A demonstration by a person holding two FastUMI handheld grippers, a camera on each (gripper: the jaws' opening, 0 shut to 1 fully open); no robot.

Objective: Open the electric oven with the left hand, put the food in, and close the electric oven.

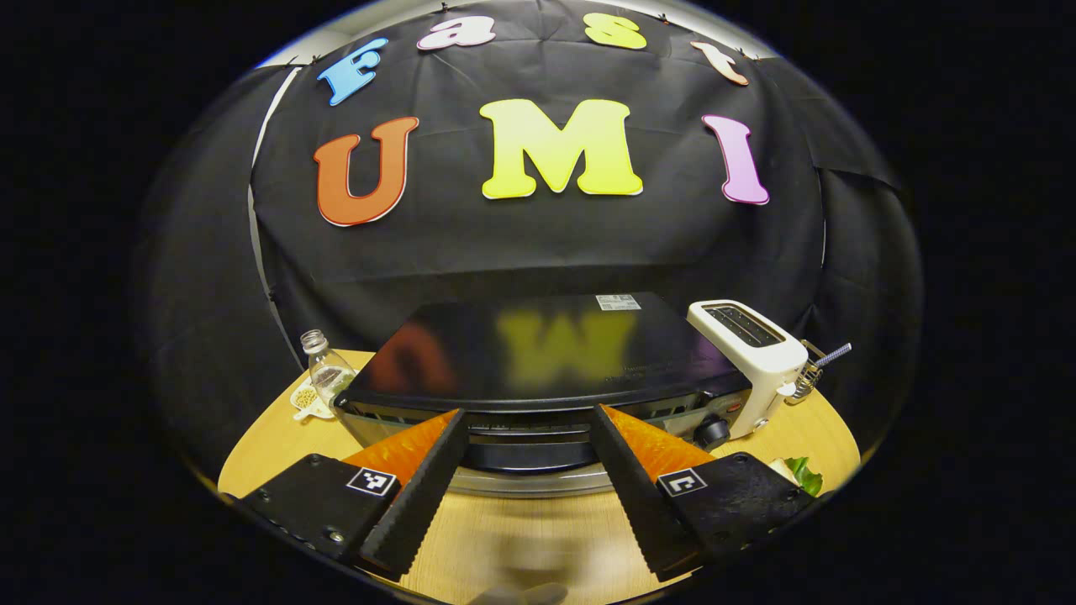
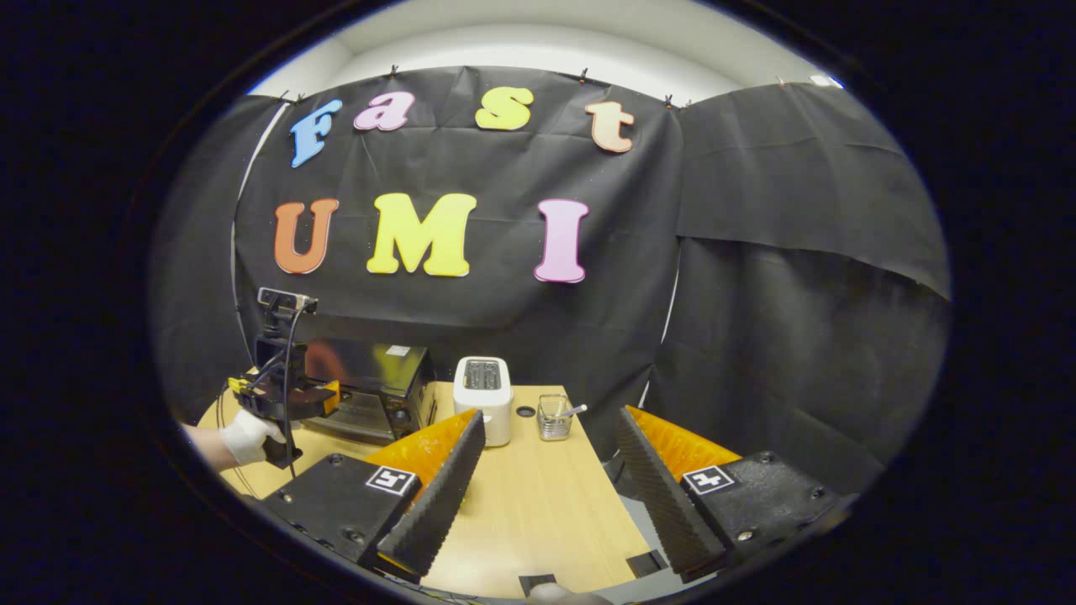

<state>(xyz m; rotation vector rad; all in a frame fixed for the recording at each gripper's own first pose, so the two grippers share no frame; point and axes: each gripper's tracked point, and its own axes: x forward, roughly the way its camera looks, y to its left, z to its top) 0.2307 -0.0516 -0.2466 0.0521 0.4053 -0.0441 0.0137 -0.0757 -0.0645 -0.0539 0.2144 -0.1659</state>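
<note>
Left gripper hovers spread wide at the front of the oven, grasping nothing. Oven sits on the table, door apparently not yet down; opening, loading and closing remain. Right gripper hangs released, well right of the oven. Toaster stands just right of the oven; greens, possibly the food, lie near its front right corner.

Right gripper held over the wooden table, jaws spread wide, nothing between them. Far left – the left gripper in a white-gloved hand, right up at the front of the black electric oven; whether touching it, impossible to tell. Just right of the oven a white toaster, then a small wire basket – both standing near the table's far edge.
</note>
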